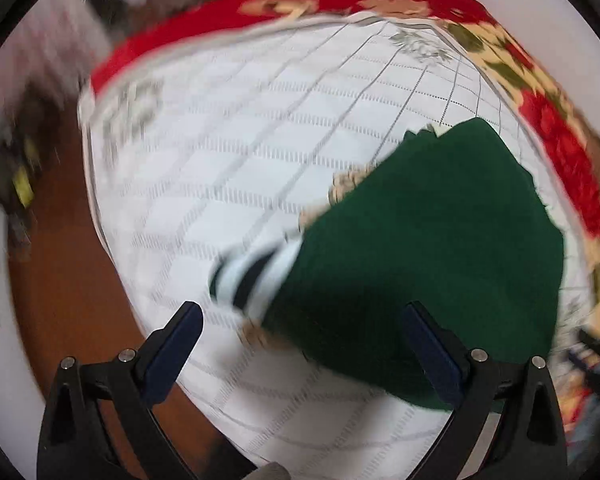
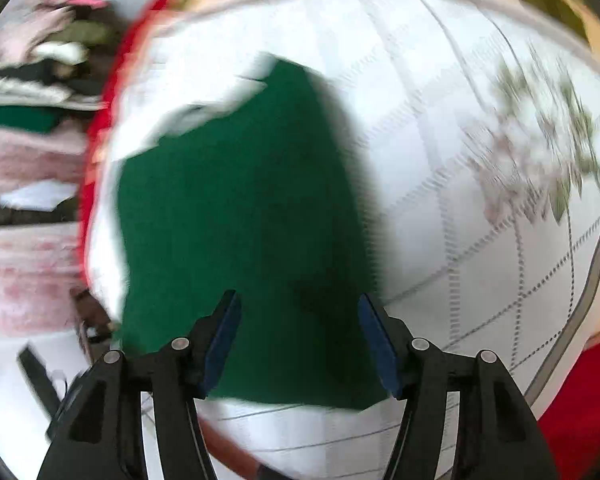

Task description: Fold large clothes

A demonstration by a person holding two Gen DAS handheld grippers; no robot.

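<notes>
both grippers hang over the folded green garment (image 2: 244,216) on the white quilt (image 1: 228,152); left gripper (image 1: 300,344) spread wide, right gripper (image 2: 300,340) parted, pinching nothing.

Matt, felt-like green cloth garment (image 1: 420,248), white quilted cloth cover (image 1: 228,152) with stitched grid, red flowered plush blanket (image 1: 556,148), smooth brown wood floor (image 1: 60,280), matt black plastic gripper (image 2: 300,344) with blue pads (image 2: 224,344)

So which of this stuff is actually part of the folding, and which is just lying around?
Part of the job:
- green garment with striped cuff, lying on the white quilted cover
- left gripper and right gripper, both open

Just lying about:
- pile of clothes off to the side
- red floral blanket underneath
</notes>
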